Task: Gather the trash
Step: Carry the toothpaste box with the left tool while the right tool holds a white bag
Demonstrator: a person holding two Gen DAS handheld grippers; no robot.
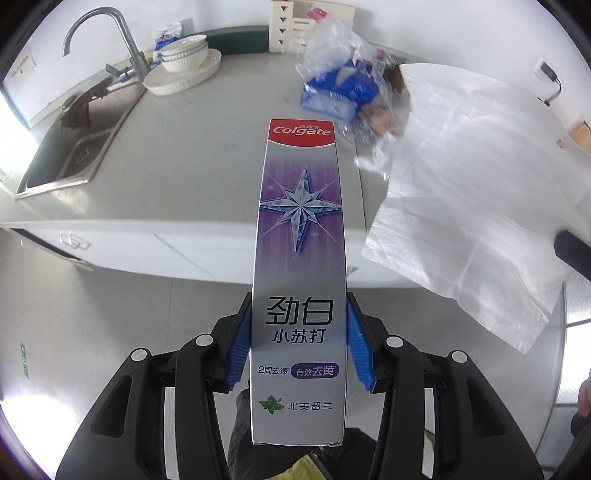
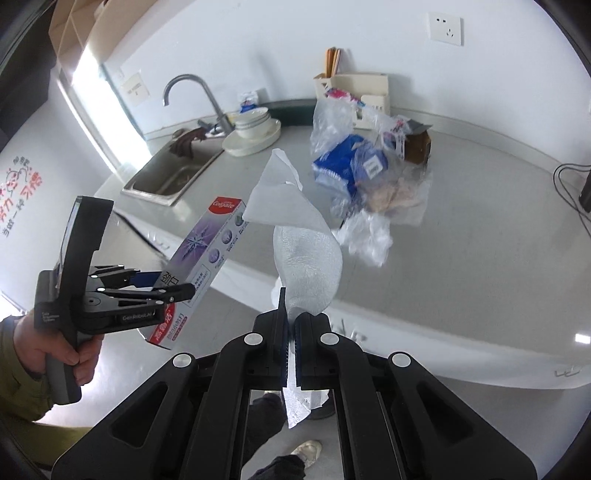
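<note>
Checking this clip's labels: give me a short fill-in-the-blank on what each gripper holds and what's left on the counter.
1. The left gripper is shut on a ____ toothpaste box.
2. The right gripper pinches a white ____.
3. Bowls are stacked beside the ____.
4. A clear plastic bag of trash lies on the ____.

Missing: Colgate; paper towel; sink; counter

Non-task items: sink (image 2: 168, 177) and faucet (image 2: 201, 98) far left of gripper line; stacked bowls (image 2: 253, 120) on plate (image 2: 251, 142) beyond; wall outlet (image 2: 445, 29) upper right.
</note>
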